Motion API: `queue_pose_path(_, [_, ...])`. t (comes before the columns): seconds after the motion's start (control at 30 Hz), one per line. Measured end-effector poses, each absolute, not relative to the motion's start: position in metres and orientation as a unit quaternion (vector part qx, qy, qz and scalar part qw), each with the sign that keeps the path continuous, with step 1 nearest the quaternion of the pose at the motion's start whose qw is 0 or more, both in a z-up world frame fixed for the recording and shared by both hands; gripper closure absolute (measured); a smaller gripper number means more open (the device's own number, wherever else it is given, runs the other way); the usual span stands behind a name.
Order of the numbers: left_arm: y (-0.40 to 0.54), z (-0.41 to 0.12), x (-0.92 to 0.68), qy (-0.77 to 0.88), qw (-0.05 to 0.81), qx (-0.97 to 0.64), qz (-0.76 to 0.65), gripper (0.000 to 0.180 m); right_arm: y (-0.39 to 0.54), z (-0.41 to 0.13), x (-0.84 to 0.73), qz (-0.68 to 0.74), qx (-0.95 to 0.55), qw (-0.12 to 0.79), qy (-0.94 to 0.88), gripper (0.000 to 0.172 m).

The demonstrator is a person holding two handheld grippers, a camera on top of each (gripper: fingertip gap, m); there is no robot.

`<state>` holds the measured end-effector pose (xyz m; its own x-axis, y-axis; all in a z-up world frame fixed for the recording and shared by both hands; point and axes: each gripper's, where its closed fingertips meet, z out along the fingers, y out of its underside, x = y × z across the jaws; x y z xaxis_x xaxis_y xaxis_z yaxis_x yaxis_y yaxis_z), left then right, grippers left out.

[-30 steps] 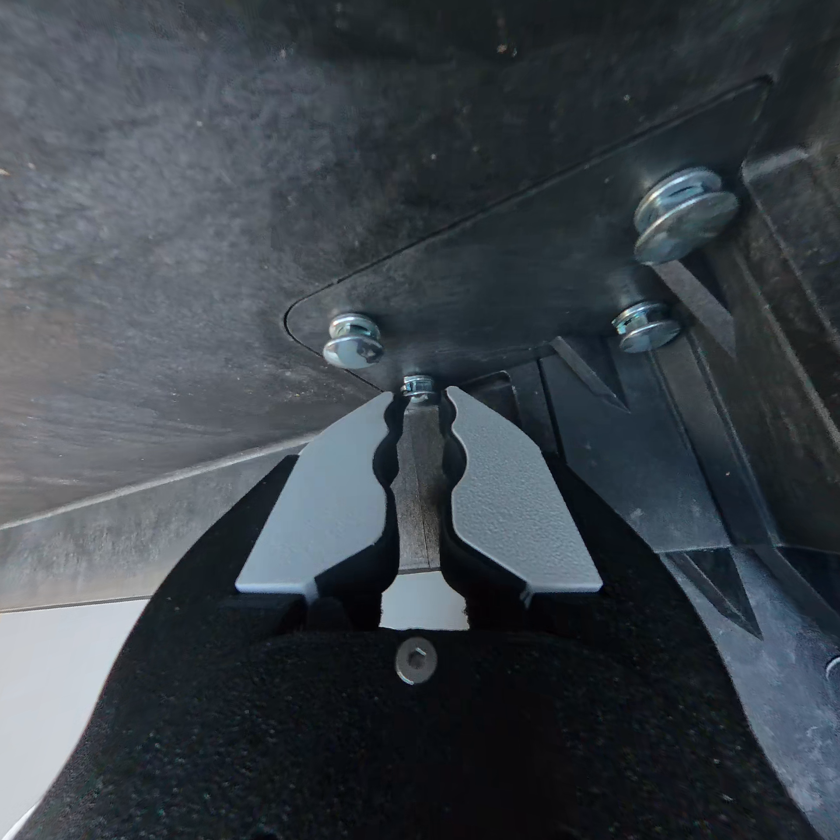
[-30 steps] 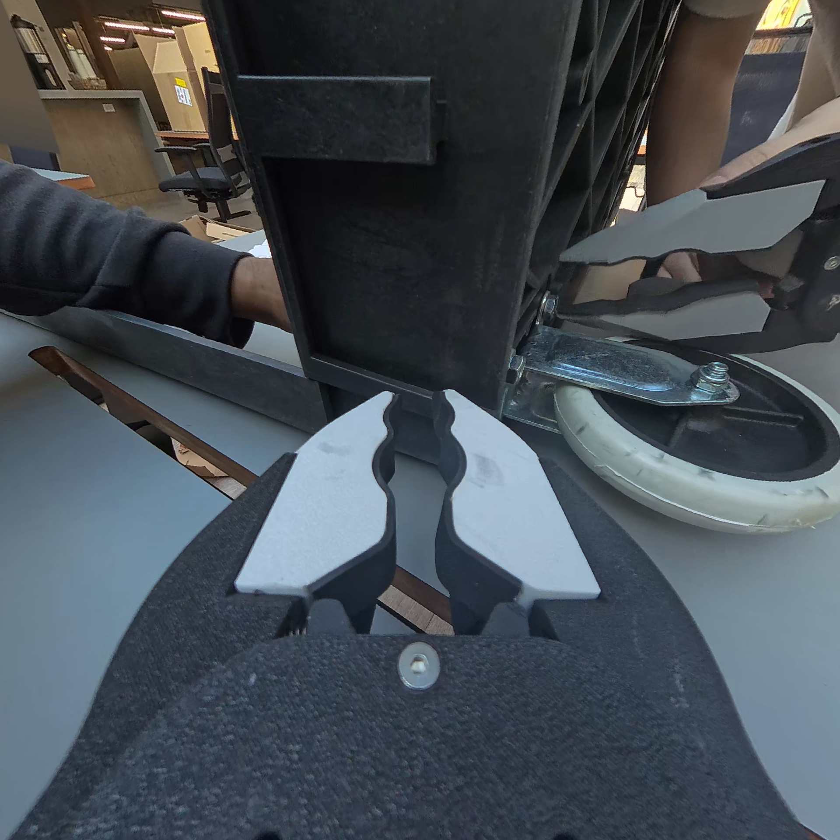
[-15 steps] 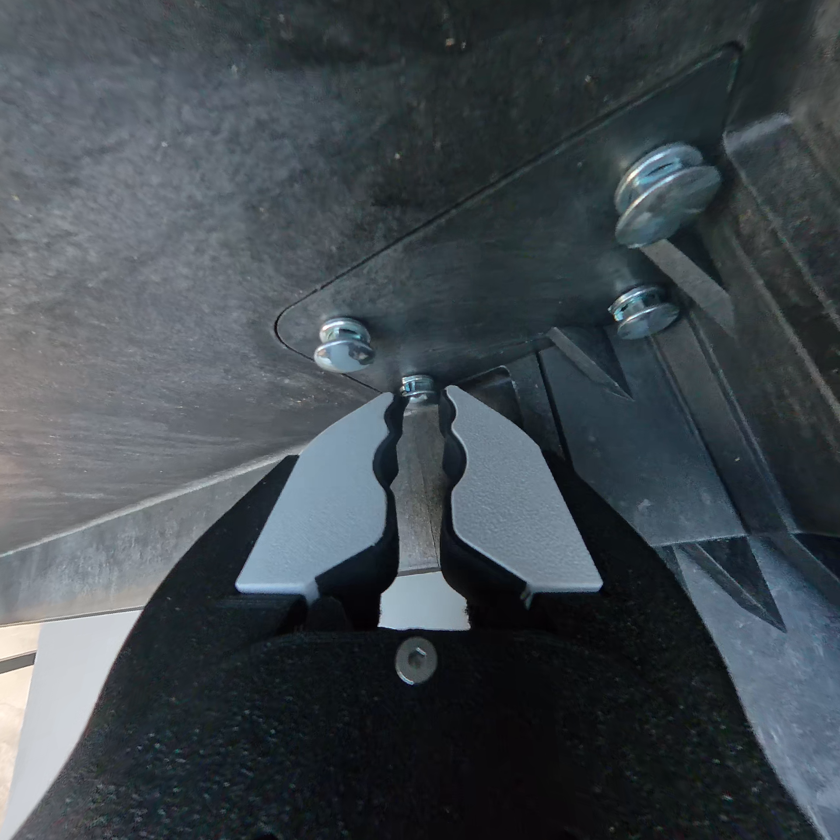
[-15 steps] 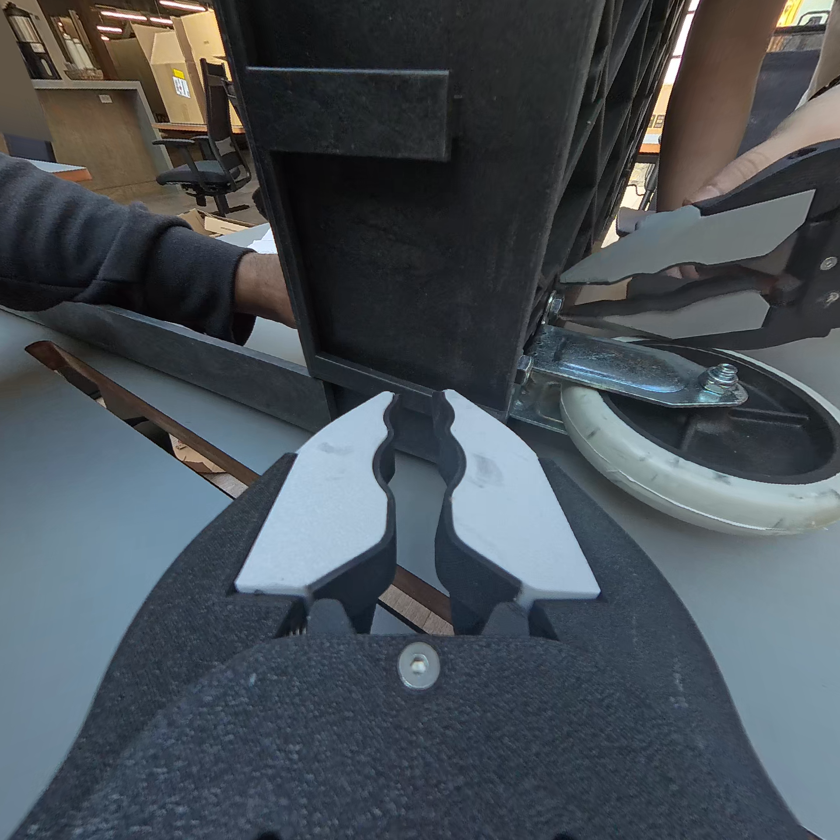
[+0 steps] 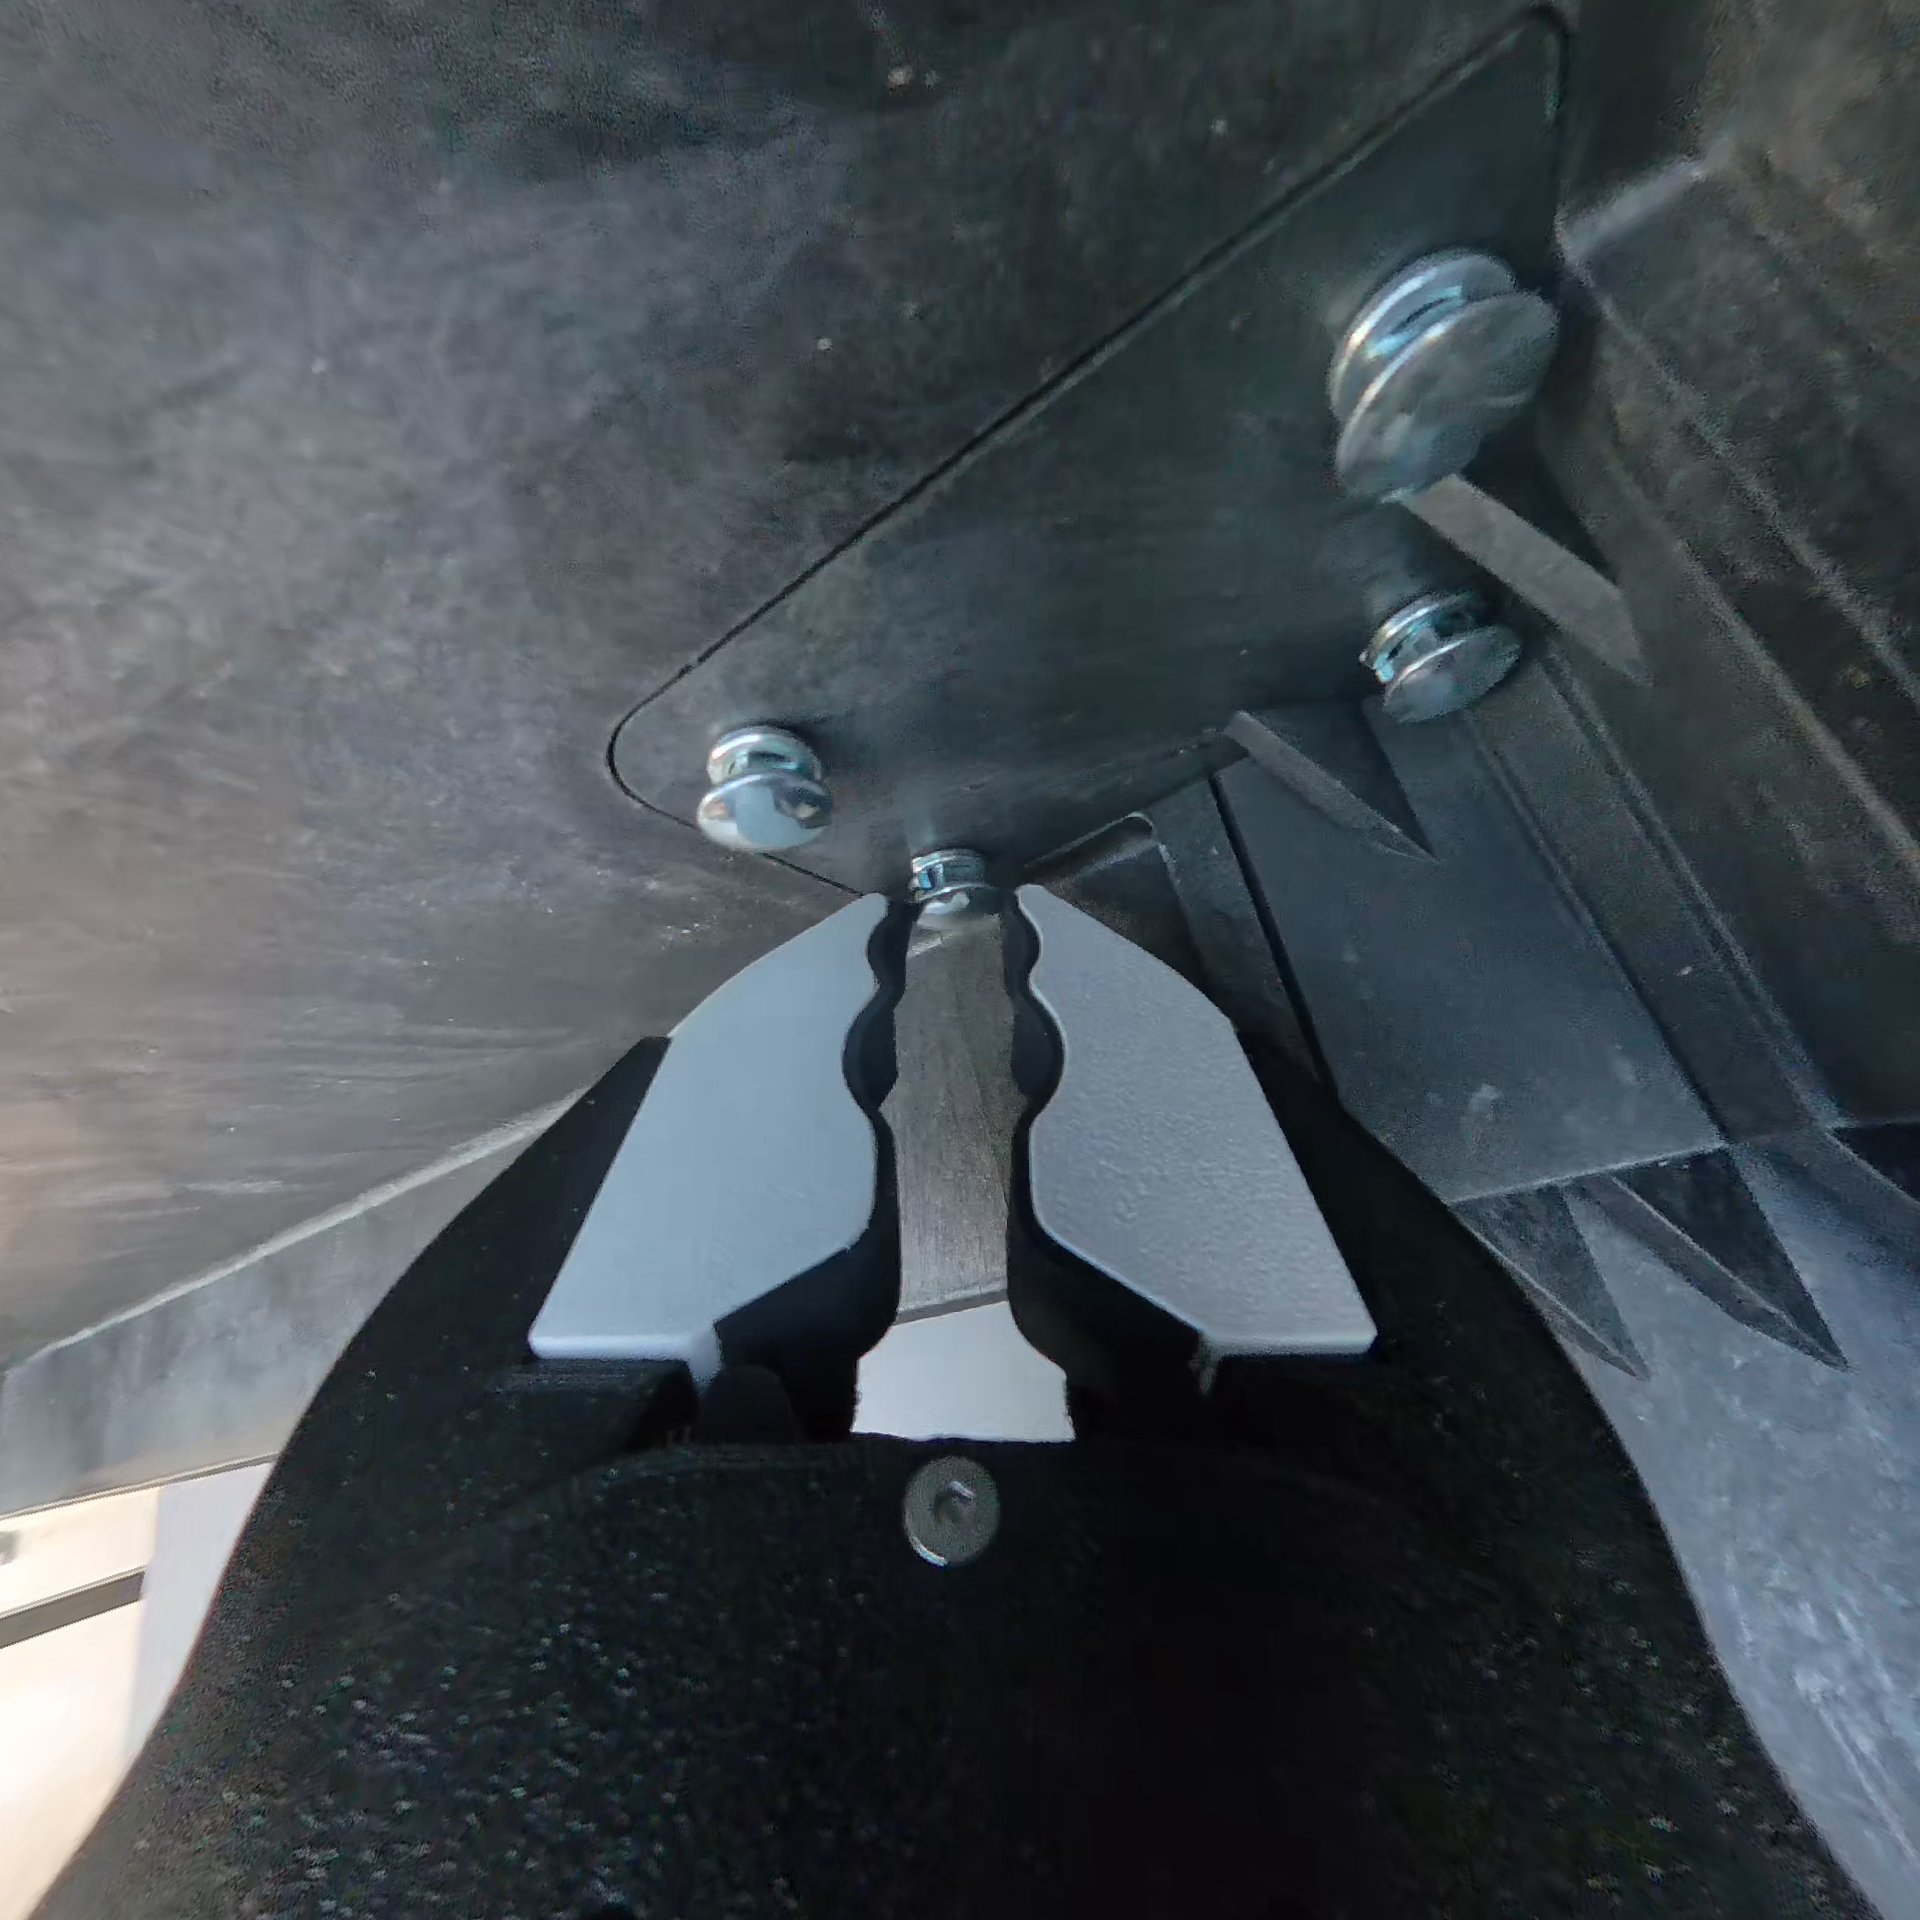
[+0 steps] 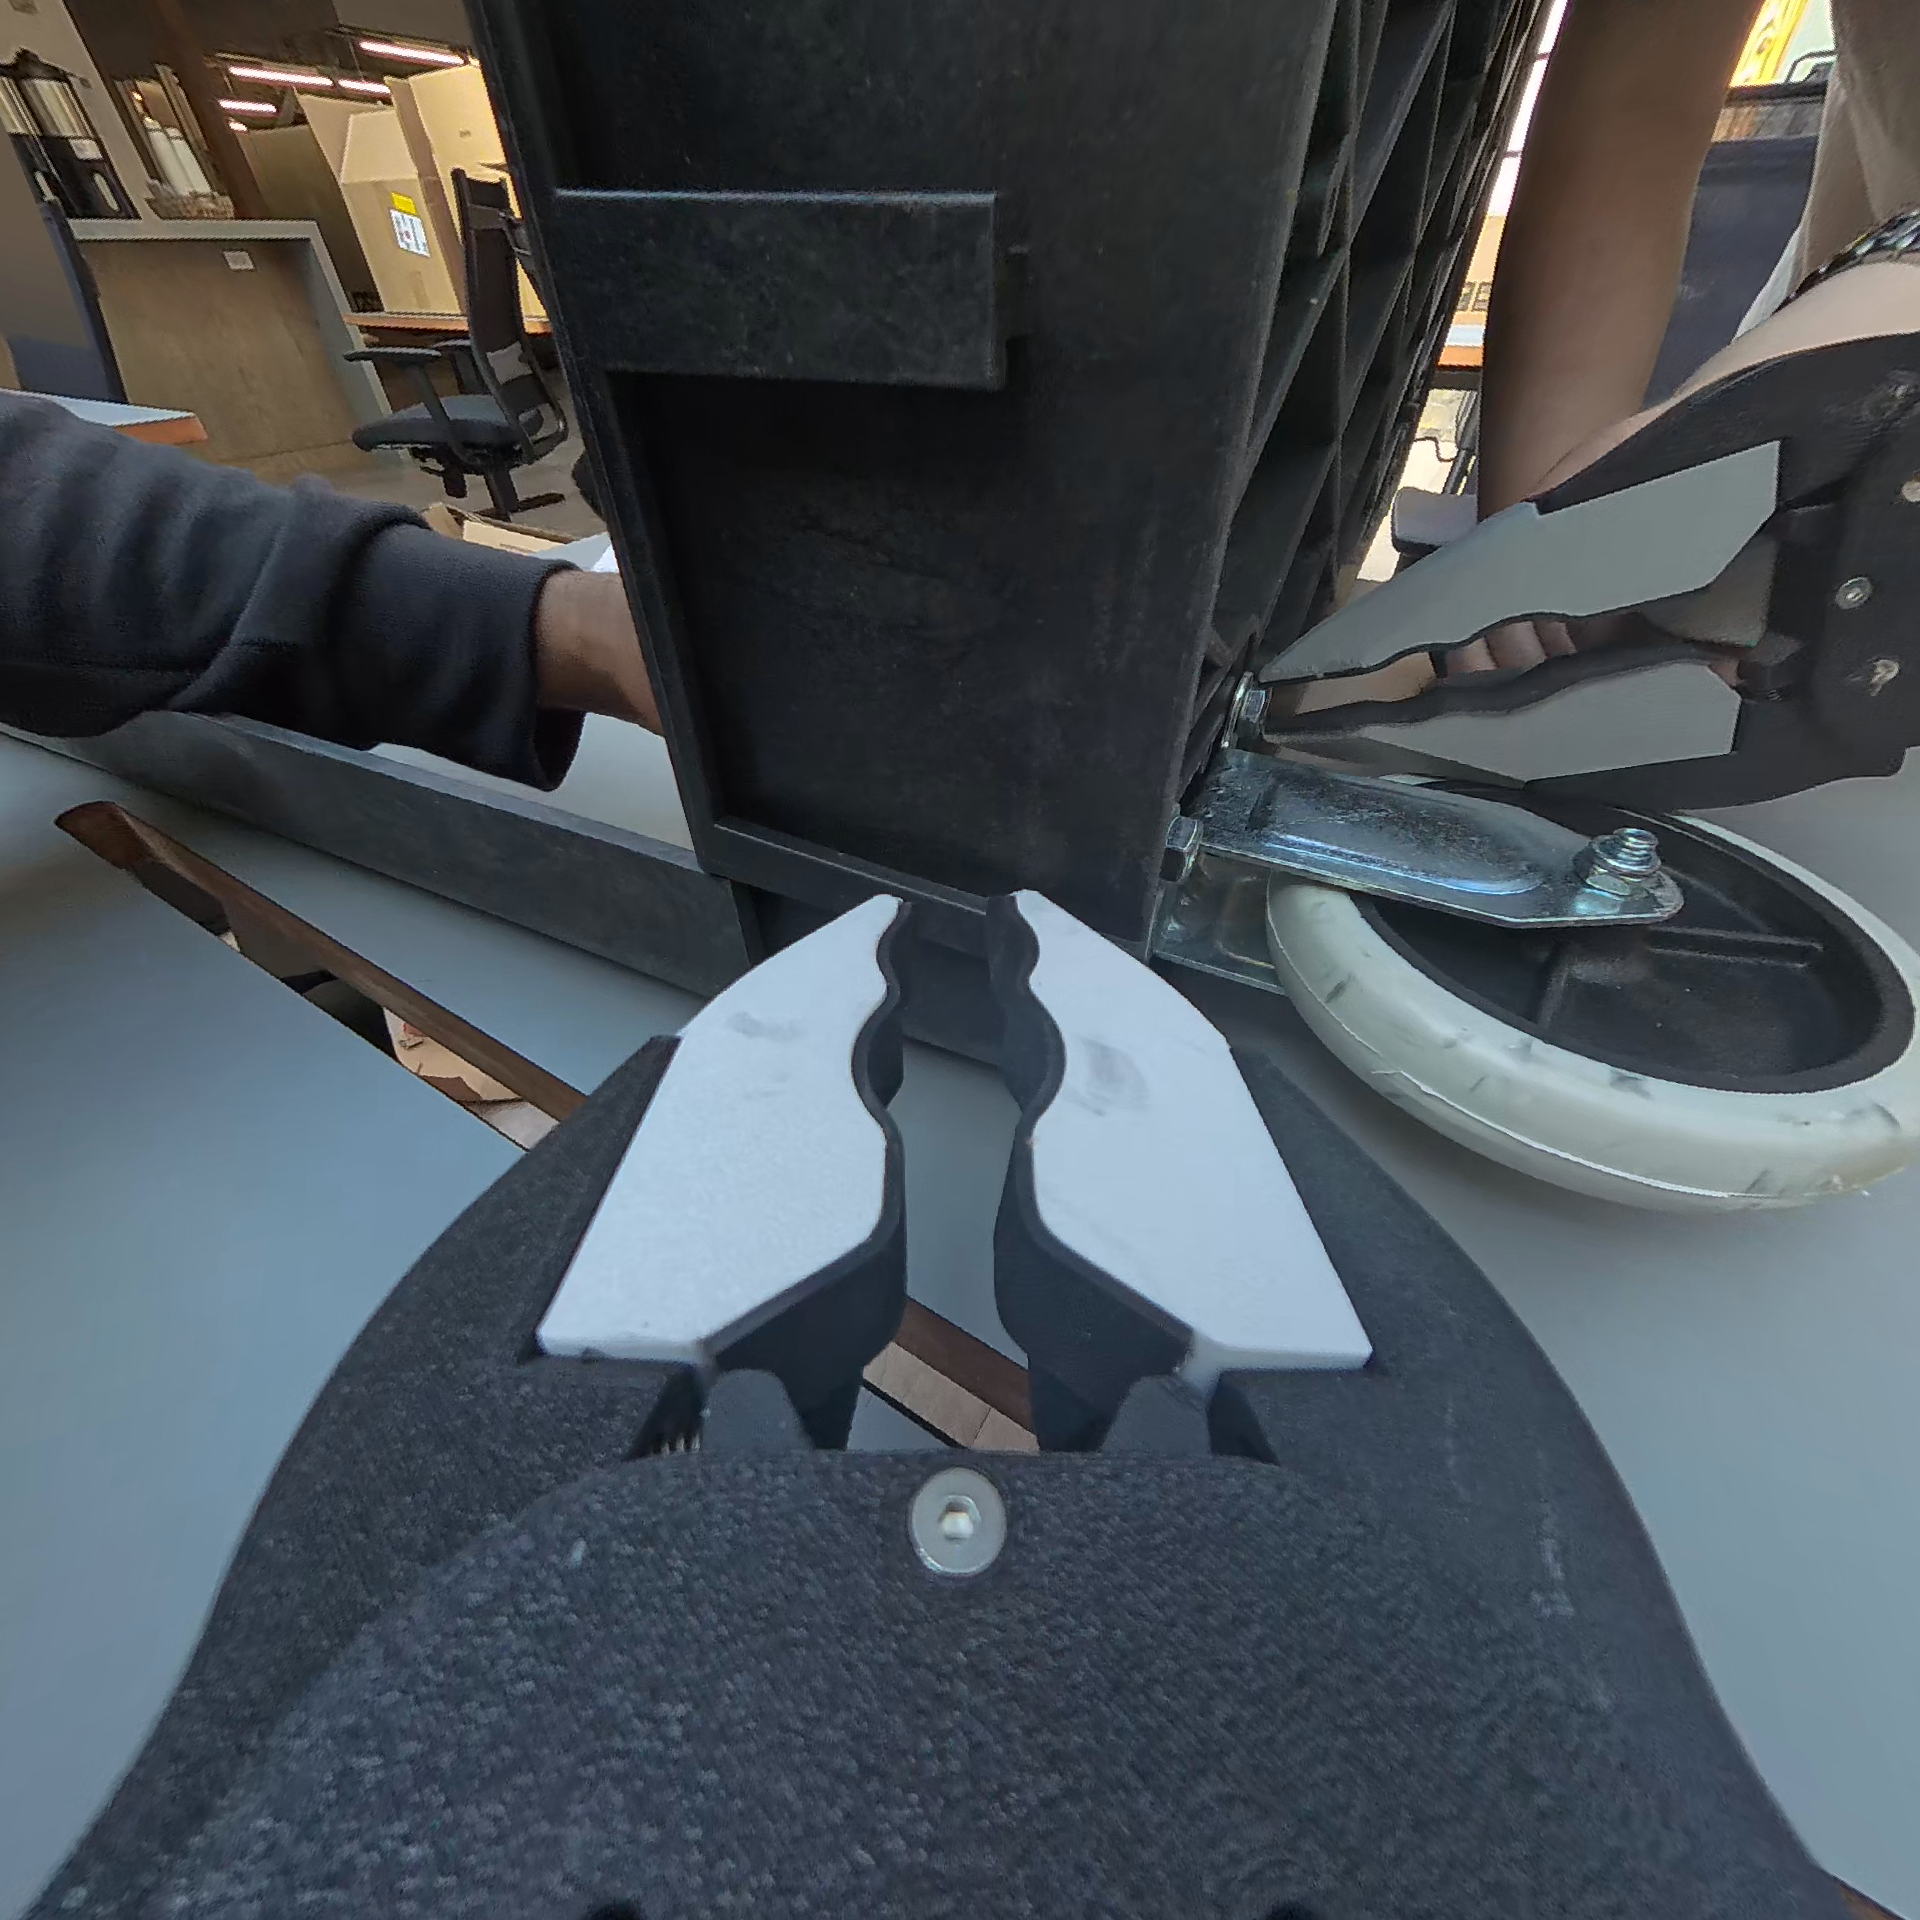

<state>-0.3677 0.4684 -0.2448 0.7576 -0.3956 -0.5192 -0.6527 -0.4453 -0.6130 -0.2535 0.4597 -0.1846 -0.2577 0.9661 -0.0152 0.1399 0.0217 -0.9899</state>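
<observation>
Basically, black cart (image 6: pixel 935 571) stands on edge on the table (image 6: pixel 208 1143), wheel (image 6: pixel 1558 1091) lying flat beside it, a person's arm (image 6: pixel 260 582) behind. Right hand-held gripper (image 6: pixel 948 914) pinches the cart's bottom lip. Left hand-held gripper (image 5: pixel 951 904) straddles a small bolt (image 5: pixel 943 878) at the plate (image 5: pixel 1091 623) corner; can't tell if the pads press it. Risks: the tips slip off the rounded bolt, and any sideways push could tip the cart, since the lip grip is thin.
</observation>
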Motion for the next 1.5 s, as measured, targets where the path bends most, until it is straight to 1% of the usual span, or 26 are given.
queue_pose_path(0.2, [0.459,-0.246,-0.364,0.252,0.441,-0.861,0.021,0.157,0.46,-0.184,-0.253,0.525,-0.463,0.395,-0.595,0.158])
queue_pose_path(0.3, [0.461,-0.249,-0.363,0.222,0.436,-0.872,-0.005,0.157,0.459,-0.184,-0.253,0.525,-0.463,0.394,-0.596,0.158])
queue_pose_path(0.37, [0.464,-0.248,-0.361,0.201,0.439,-0.876,-0.022,0.158,0.46,-0.184,-0.253,0.526,-0.463,0.394,-0.595,0.158])
queue_pose_path(0.43, [0.467,-0.246,-0.36,0.18,0.443,-0.877,-0.039,0.163,0.46,-0.184,-0.253,0.526,-0.463,0.395,-0.594,0.158])
queue_pose_path(0.5, [0.467,-0.246,-0.36,0.168,0.441,-0.88,-0.047,0.165,0.46,-0.184,-0.253,0.525,-0.463,0.395,-0.595,0.158])
queue_pose_path(0.87, [0.469,-0.248,-0.363,0.241,0.443,-0.859,0.083,0.165,0.457,-0.186,-0.254,0.52,-0.46,0.393,-0.603,0.159])
queue_pose_path(1.07, [0.47,-0.248,-0.364,0.321,0.427,-0.821,0.201,0.165,0.457,-0.186,-0.254,0.519,-0.46,0.394,-0.604,0.159])
queue_pose_path(1.1, [0.47,-0.248,-0.364,0.322,0.43,-0.82,0.197,0.165,0.458,-0.186,-0.254,0.519,-0.46,0.394,-0.603,0.159])
queue_pose_path(1.2, [0.47,-0.248,-0.362,0.321,0.438,-0.822,0.173,0.164,0.459,-0.185,-0.253,0.522,-0.462,0.395,-0.599,0.159])
queue_pose_path(1.3, [0.466,-0.241,-0.36,0.286,0.468,-0.83,0.1,0.159,0.46,-0.183,-0.252,0.526,-0.461,0.398,-0.594,0.16])
queue_pose_path(1.5, [0.462,-0.202,-0.363,0.172,0.557,-0.811,-0.048,0.156,0.459,-0.184,-0.253,0.525,-0.46,0.397,-0.596,0.16])
